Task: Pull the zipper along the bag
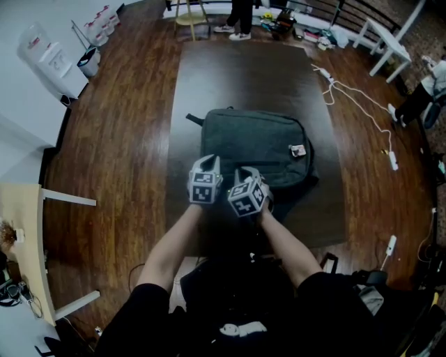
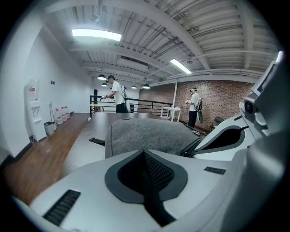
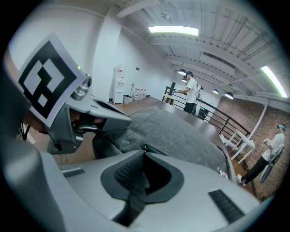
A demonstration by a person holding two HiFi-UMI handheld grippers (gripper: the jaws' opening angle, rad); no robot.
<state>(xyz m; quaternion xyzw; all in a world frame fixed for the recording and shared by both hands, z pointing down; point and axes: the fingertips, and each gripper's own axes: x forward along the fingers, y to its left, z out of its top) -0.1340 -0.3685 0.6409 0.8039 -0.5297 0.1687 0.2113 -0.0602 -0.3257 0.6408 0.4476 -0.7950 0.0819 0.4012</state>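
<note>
A grey bag (image 1: 258, 143) lies flat in the middle of the head view, on a dark desk (image 1: 230, 77) that stands on a wooden floor (image 1: 118, 139). A small pale tag (image 1: 297, 150) sits near the bag's right edge, and a strap (image 1: 194, 119) sticks out at its upper left corner. Both tools are at the bag's lower edge, side by side, just below the frame's centre. The left hand-held gripper (image 1: 207, 164) has its jaws pressed together, with the tips against the bag's near edge. Whether any fabric is caught between them cannot be told. The right hand-held gripper (image 1: 247, 173), just beside it, also has its jaws together, pinching the dark zipper (image 3: 146, 147) that shows right at their tips in its own view. A white cable (image 1: 355, 101) trails over the floor at the upper right. A person (image 1: 240, 17) stands beyond the desk at the top of the frame.
</note>
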